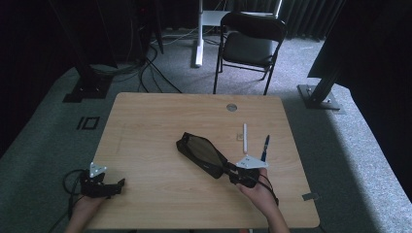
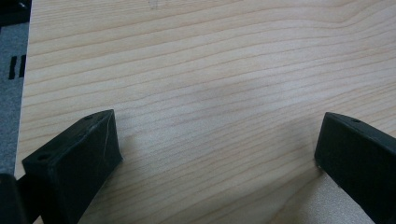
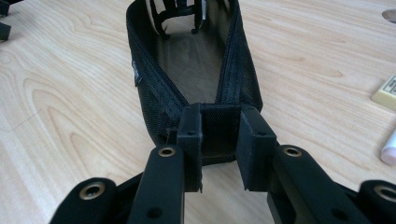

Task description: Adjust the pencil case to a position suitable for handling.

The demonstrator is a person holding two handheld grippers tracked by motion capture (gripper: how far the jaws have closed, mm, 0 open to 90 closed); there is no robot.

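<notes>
Gripping the near end of the open black mesh pouch (image 3: 196, 74), right gripper (image 3: 219, 149) clamps its rim; left gripper (image 2: 215, 154) rests released on the table (image 2: 210, 56)

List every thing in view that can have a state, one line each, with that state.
Black mesh pencil case: unzipped, mouth gaping, lying on the table, near end gripped.
Right gripper: fingers shut on the case's end.
Left gripper: open, nothing between its fingers, low over the table.
White marker: lying flat, capped as far as can be told.
Blue pen: lying flat.
Folding chair: unfolded, unoccupied.
</notes>
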